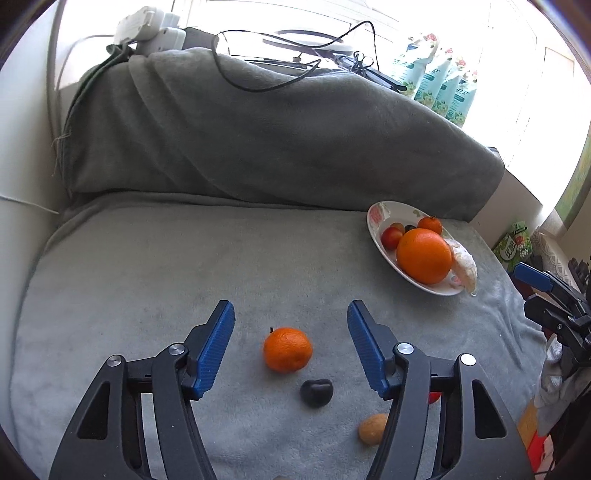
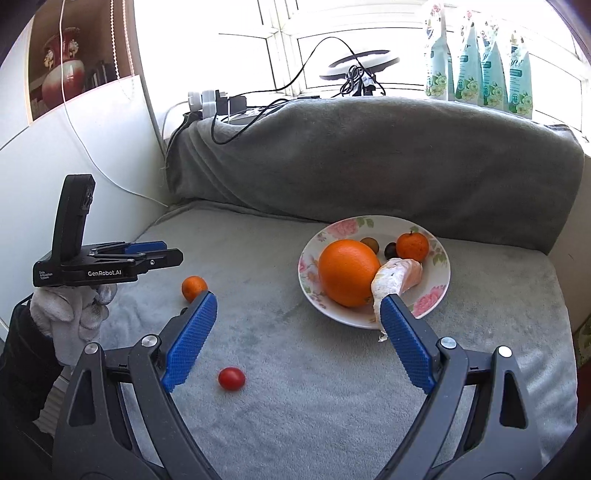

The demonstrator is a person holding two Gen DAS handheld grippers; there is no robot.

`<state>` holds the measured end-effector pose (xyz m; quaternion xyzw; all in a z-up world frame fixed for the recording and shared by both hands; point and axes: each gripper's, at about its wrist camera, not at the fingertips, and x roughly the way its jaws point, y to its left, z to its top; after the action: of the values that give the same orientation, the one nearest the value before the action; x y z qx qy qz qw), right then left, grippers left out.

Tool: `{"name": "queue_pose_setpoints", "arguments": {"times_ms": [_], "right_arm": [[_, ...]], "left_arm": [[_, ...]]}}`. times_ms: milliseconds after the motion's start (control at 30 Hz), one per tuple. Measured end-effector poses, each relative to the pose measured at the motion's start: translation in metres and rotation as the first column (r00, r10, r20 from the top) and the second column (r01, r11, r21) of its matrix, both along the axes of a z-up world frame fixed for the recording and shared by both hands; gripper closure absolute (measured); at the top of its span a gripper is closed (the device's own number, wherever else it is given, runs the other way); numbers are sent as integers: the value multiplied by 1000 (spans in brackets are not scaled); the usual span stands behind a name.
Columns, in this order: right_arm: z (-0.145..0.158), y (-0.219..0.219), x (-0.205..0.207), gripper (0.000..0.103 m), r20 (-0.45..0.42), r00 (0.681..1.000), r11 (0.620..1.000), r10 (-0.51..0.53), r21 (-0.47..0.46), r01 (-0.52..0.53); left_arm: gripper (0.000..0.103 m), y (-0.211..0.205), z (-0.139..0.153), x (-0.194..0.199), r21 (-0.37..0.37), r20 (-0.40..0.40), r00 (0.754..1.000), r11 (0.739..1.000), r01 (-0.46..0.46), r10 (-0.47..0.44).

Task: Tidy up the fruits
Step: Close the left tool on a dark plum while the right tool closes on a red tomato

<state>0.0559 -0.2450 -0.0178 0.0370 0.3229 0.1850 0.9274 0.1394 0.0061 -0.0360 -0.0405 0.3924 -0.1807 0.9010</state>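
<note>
Only your left wrist view shows the dark heart-shaped fruit (image 1: 316, 392) under the small dimpled mandarin (image 1: 287, 349); left gripper (image 1: 290, 314) and right gripper (image 2: 298, 301) both gape empty.

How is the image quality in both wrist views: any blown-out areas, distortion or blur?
Left wrist: window blown out, heavy fisheye curving, mandarin sharp. Right wrist: window glare again, plate and cherry tomato evenly lit and crisp, corners vignetted.

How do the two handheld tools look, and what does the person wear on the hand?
Each tool, left and right, has black angular arms with silver pivot screws and blue ribbed finger pads. The left tool's black body reads "GenRobot.AI" in white. The hand under it wears a light grey glove above a dark sleeve.
</note>
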Motion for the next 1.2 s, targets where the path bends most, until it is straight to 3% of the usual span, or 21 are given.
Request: {"name": "queue_pose_setpoints", "arguments": {"times_ms": [267,367,567,700,1200], "right_arm": [[-24,23,-5,20,-73,995,997,73,-1,-74],[-35,30,-3,36,-116,988,995,99,6,-99],[-56,42,-2,48,-176,975,990,138,20,-137],[-66,47,-3,50,-199,969,989,149,24,-147],[-82,55,-1,61,-245,953,984,179,24,-178]], "left_arm": [[63,10,-21,-19,-48,-66,998,999,5,-8],[67,8,-28,-25,-67,-90,996,998,21,-27],[72,3,-40,-30,-98,-127,991,995,34,-47],[72,-1,-46,-30,-106,-141,989,994,38,-53],[72,-13,-54,-24,-50,-136,990,998,40,-47]]}}
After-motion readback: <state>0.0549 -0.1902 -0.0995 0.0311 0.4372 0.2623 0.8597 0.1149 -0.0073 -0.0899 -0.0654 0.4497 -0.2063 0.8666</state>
